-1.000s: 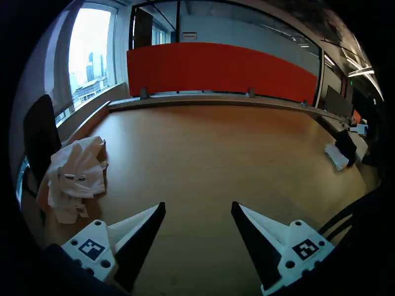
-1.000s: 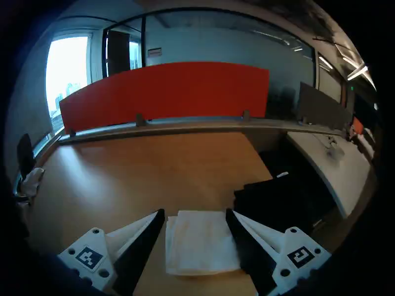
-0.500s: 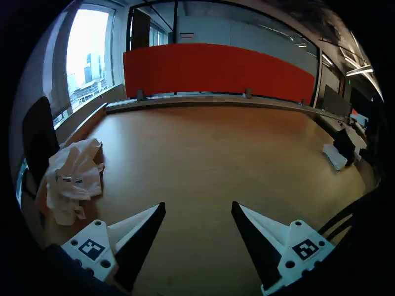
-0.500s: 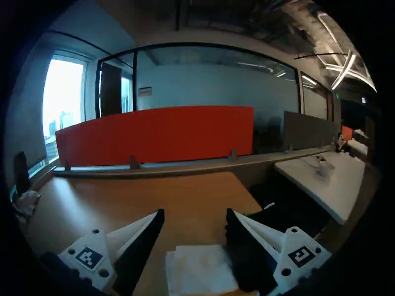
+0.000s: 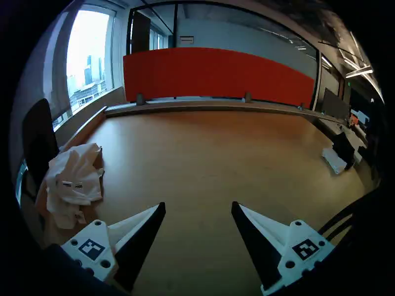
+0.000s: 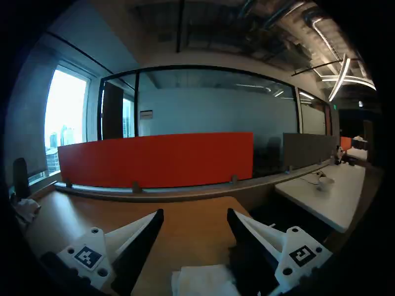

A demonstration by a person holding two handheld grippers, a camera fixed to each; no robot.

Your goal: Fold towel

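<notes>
The left gripper [image 5: 197,232] has its fingers [image 5: 140,234] spread and empty over the wooden surface [image 5: 212,148]. The right gripper [image 6: 192,237] is likewise spread, with a folded towel [image 6: 205,281] lying at 6 o'clock beneath. At 9 o'clock in the left gripper view sits a crumpled towel heap [image 5: 74,180], probably soft, light and floppy, best pinched at a corner.

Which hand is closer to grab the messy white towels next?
Left, probably. The crumpled towel pile lies close beside the open left gripper. The right gripper, also open, hangs above a folded towel and sees that pile far across the table.
</notes>
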